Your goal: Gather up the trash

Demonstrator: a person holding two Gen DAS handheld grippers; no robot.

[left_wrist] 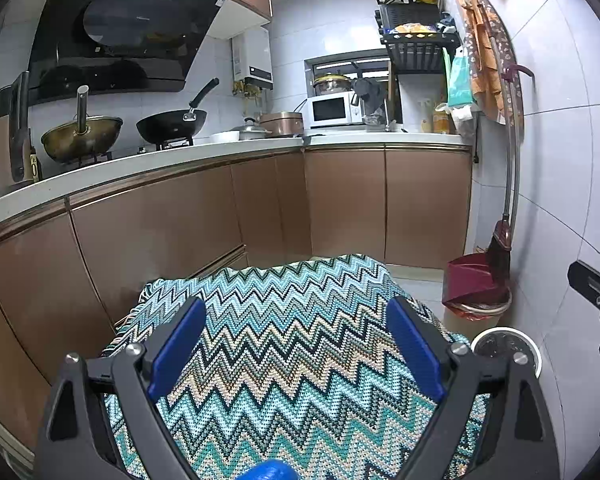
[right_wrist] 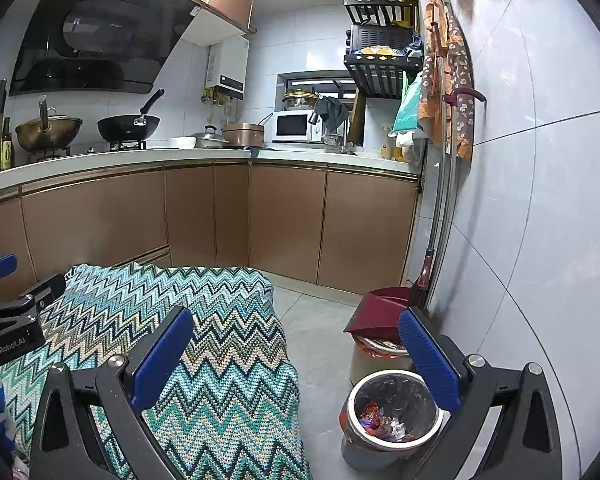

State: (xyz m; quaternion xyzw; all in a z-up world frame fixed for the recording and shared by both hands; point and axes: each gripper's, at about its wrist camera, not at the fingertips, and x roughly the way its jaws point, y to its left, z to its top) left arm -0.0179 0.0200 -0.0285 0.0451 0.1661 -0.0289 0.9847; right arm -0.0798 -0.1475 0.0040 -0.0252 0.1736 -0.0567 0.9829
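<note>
Kitchen with brown cabinets (right_wrist: 284,216) under a white L-shaped desk (right_wrist: 140,158), grey tiled wall on the right. Black range hood (left_wrist: 112,36) hangs above two woks on the stove. White microwave (right_wrist: 294,126) sits at the far corner, black wire rack (right_wrist: 384,68) mounted above it. Zigzag knit cloth (left_wrist: 284,320), teal, cream and black, covers a low surface in the foreground, bare on top. Red dustpan (right_wrist: 380,312) with broom stands over a beige bin by the wall. Small round trash bin (right_wrist: 392,408) with black liner sits on the floor just right of the cloth, near the dustpan; trash (right_wrist: 380,424) of red and silvery wrappers lies inside it. Left claw (left_wrist: 296,344) hovers over the cloth, blue pads spread wide, nothing between them. Right claw (right_wrist: 296,356) spread wide too, empty, its right finger over the bin's rim in view.
</note>
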